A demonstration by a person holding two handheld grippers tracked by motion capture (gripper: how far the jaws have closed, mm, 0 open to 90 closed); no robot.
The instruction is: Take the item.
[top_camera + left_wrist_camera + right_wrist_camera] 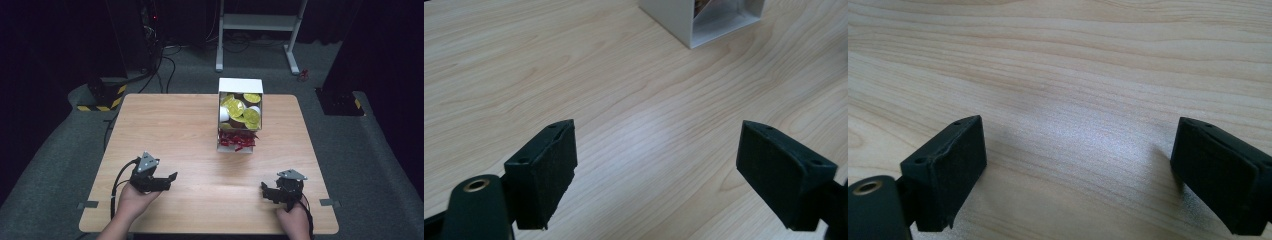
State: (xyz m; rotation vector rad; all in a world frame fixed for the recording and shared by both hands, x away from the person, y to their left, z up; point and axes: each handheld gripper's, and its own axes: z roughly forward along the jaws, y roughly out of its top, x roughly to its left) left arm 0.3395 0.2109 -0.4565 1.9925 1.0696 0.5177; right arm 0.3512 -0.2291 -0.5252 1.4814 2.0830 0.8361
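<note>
Both grippers parked low at the near edge of the bench, nothing held. Left gripper at about 7 o'clock, jaws spread wide over bare wood. Right gripper at about 5 o'clock, jaws equally released.

White box sits at 12–1 o'clock past centre, well apart from both. Far compartment is stuffed with yellow-lidded cups; red bits fill the near section. In the left gripper view, the box's corner sits at top.

My read: reach is next. Go in from above, pick a top cup, and straddle its rim squarely. Keep jaws wide until level, since neighbouring cups are touching and will shift.
</note>
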